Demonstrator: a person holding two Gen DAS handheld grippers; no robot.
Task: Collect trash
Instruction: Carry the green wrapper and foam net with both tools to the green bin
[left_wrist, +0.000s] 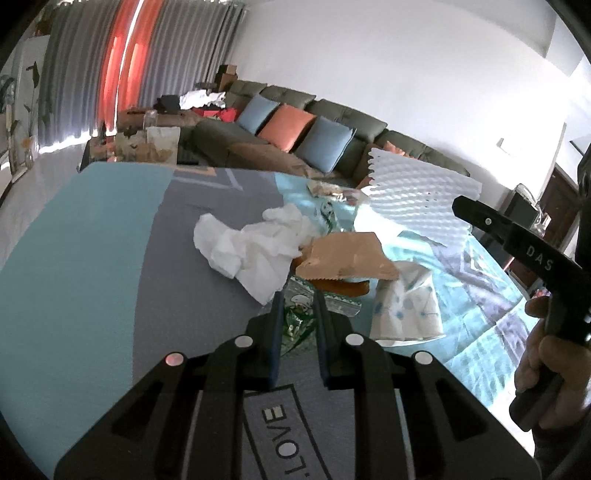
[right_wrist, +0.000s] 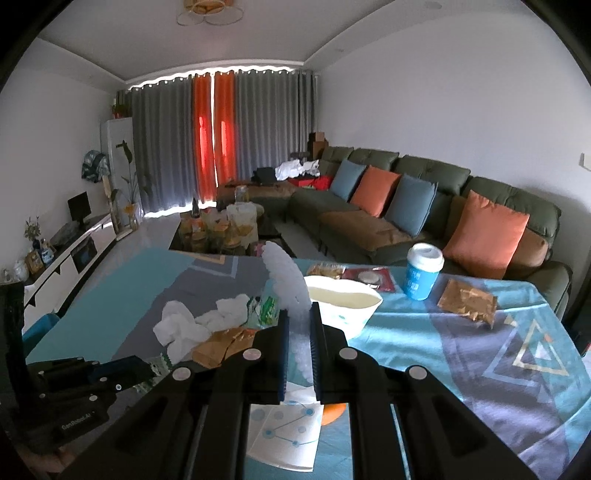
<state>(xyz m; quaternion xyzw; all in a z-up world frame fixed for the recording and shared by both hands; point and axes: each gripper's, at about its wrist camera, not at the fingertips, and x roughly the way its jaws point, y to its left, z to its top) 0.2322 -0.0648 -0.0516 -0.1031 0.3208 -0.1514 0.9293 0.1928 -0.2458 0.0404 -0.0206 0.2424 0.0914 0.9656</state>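
Note:
My left gripper (left_wrist: 299, 298) is shut on a green and white snack wrapper (left_wrist: 294, 325), held just above the tablecloth. Just beyond it lie a crumpled white tissue (left_wrist: 251, 243) and a brown paper packet (left_wrist: 347, 258). My right gripper (right_wrist: 300, 312) is shut on a white bumpy foam sheet (right_wrist: 286, 277), which stands up between its fingers. From the left wrist the same foam sheet (left_wrist: 413, 192) hangs in the air at the right, held by the right gripper (left_wrist: 465, 210) with a hand behind it. The left gripper (right_wrist: 142, 367) shows at the lower left of the right wrist view.
On the teal and grey tablecloth (right_wrist: 461, 354) sit a white paper bowl (right_wrist: 343, 301), a blue cup with a white lid (right_wrist: 421, 275), a brown wrapper (right_wrist: 467, 299), a red packet (right_wrist: 369, 277) and a patterned paper bag (left_wrist: 406, 310). A sofa (right_wrist: 406, 206) runs behind the table.

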